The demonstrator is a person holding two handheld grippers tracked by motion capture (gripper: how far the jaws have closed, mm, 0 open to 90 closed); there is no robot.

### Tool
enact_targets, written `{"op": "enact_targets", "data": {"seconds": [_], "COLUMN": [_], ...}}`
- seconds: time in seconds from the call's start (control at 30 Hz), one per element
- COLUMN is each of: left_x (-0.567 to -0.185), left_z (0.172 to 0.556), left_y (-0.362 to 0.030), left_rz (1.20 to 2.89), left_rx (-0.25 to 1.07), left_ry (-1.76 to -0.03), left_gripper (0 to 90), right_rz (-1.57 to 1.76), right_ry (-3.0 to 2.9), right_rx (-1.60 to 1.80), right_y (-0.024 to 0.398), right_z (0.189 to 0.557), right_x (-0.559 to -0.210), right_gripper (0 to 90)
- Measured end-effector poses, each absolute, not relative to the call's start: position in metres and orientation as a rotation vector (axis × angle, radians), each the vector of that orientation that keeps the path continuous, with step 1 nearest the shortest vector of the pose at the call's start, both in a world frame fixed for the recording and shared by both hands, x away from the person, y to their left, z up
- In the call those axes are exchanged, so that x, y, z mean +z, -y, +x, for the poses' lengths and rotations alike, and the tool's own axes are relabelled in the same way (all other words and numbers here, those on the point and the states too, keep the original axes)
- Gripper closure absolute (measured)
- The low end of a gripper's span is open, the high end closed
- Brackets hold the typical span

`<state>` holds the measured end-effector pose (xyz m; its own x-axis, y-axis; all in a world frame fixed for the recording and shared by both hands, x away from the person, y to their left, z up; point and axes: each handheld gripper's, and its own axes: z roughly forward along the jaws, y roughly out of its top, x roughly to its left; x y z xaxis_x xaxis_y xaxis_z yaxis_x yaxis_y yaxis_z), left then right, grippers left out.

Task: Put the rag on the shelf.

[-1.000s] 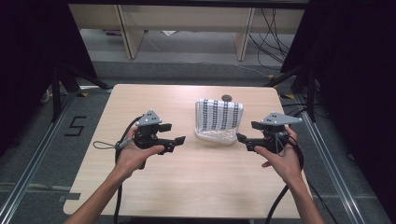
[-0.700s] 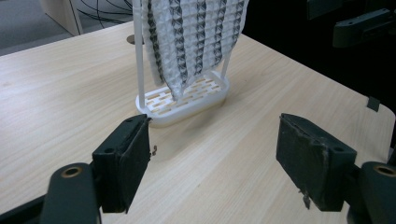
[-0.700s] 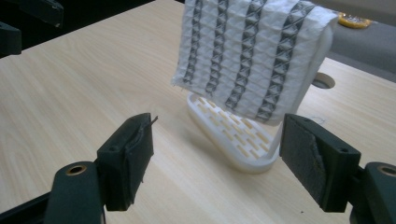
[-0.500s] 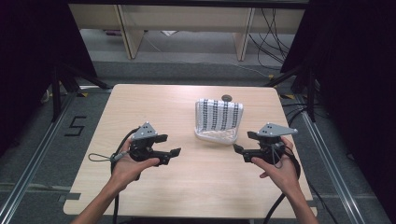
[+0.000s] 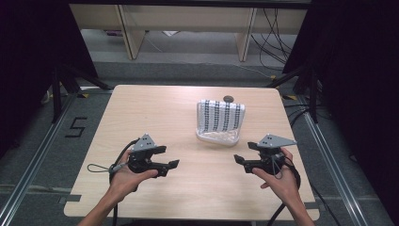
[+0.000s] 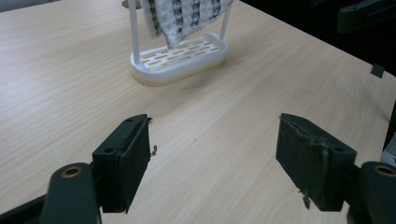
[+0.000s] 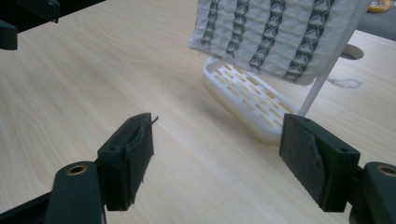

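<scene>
A white cloth with dark patterned stripes (image 5: 220, 116) hangs over a small white rack with a slotted oval base (image 5: 215, 137) near the table's middle right. The cloth (image 6: 187, 16) and the rack's base (image 6: 180, 60) appear ahead in the left gripper view. The right gripper view has the cloth (image 7: 273, 35) draped above the base (image 7: 247, 100). My left gripper (image 5: 174, 165) hovers low over the table, left of the rack, open and empty (image 6: 212, 154). My right gripper (image 5: 237, 160) stands right of the rack, also open and empty (image 7: 217, 154). Both point inward toward each other.
The light wooden table (image 5: 155, 113) has a round cable hole (image 5: 228, 98) at its far edge behind the rack. Cables trail from both grippers. Metal rails and dark floor surround the table; shelving legs stand beyond it.
Both hands have drawn back toward the table's near edge and sunk lower. The jaws stay wide apart, and the cloth and rack have not moved.
</scene>
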<state>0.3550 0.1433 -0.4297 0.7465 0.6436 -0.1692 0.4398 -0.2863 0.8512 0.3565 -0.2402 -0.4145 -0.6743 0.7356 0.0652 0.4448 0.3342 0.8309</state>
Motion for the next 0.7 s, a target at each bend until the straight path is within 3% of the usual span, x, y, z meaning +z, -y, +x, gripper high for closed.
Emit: {"op": "enact_targets", "data": {"seconds": [0.7], "left_x": [-0.447], "left_z": [0.336], "left_y": [-0.156], "left_rz": [1.938], "left_rx": [0.235], "left_ry": [-0.834], "left_gripper": [25.5], "right_rz": [1.084], "right_ry": [-2.313], "right_rx": [1.254], "right_y": [0.247], "right_z": [0.339], "right_x": [-0.431], "right_gripper": [27.2]}}
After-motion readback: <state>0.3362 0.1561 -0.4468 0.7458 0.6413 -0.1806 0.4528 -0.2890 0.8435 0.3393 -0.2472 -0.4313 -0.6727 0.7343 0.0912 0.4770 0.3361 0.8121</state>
